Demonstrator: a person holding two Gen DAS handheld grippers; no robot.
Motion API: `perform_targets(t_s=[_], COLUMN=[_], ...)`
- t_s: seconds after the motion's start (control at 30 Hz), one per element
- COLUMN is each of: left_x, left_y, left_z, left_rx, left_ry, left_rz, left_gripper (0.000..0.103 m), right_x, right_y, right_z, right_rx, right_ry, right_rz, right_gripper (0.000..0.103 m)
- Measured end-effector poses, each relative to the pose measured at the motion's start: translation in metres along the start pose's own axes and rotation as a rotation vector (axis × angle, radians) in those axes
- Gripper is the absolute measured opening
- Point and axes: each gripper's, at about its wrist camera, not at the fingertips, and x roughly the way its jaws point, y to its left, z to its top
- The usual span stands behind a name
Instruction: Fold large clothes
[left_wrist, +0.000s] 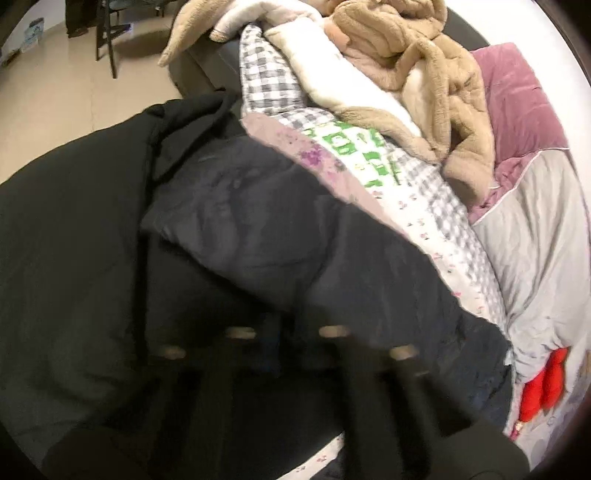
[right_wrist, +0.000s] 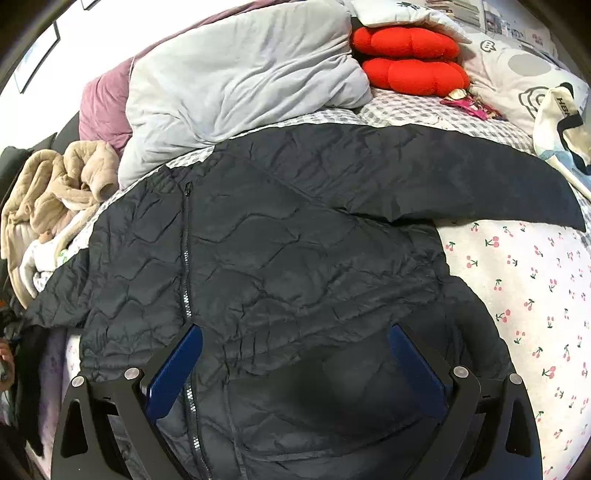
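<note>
While my right gripper (right_wrist: 291, 365) hangs with its blue fingers (right_wrist: 177, 369) spread wide over the hem of the dark quilted jacket (right_wrist: 295, 240), pressing on nothing, my left gripper (left_wrist: 284, 343) is a dark blur low in its own view. The picture there is too smeared to read, but the fingers are drawn fully together. I cannot tell whether any jacket cloth is pinched between them.

The jacket lies front up on the cherry-print bedsheet (right_wrist: 524, 288), zipper (right_wrist: 186, 258) running away from me, its right sleeve (right_wrist: 461, 184) stretched out flat to the far right. Its left side trails off the bed's left edge.

The risk I see is at that left edge. If my left fingers have closed on air or on a single slippery layer, the sleeve will slide out as I carry it across, and the fold will bunch. Dragging could also rumple the sheet beneath.

Farther off sit a grey duvet (right_wrist: 240, 77), a red cushion (right_wrist: 410, 59) and a heap of beige fleece (right_wrist: 62, 181). I see no basket, box or other container here.
</note>
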Motion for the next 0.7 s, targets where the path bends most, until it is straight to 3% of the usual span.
perform_targets(t_s=[0.2,0.37,0.5,0.6,0.67,0.7], left_x=[-0.059,-0.101,-0.125,-0.135,-0.124,-0.114], left_y=[-0.035,-0.085,-0.140,-0.186,-0.223,-0.238], left_z=[-0.003,-0.033,-0.078,-0.131,-0.181,-0.204], left_rx=[0.090,0.213,0.365,0.511,0.640,0.700], left_ry=[-0.174,-0.246,-0.265,-0.270,-0.211,-0.163], left_rz=[-0.154,-0.273,-0.373,-0.436,-0.473,-0.478], left_gripper=[0.005,0.004,0.004,0.005,0.006,0.015], right_x=[0.000,0.001,0.001,0.000,0.000,0.001], right_y=[-0.014,-0.019,-0.022,-0.027,-0.030,-0.033], right_z=[0.002,0.001,0.001,0.001,0.001,0.000], right_rx=[0.086,0.121,0.136,0.154,0.168,0.177], right_ry=[0.009,0.029,0.035,0.037,0.039,0.040], right_rz=[0.065,0.084,0.088,0.095,0.098,0.101], right_gripper=[0.102,0.102,0.102,0.102,0.102,0.102])
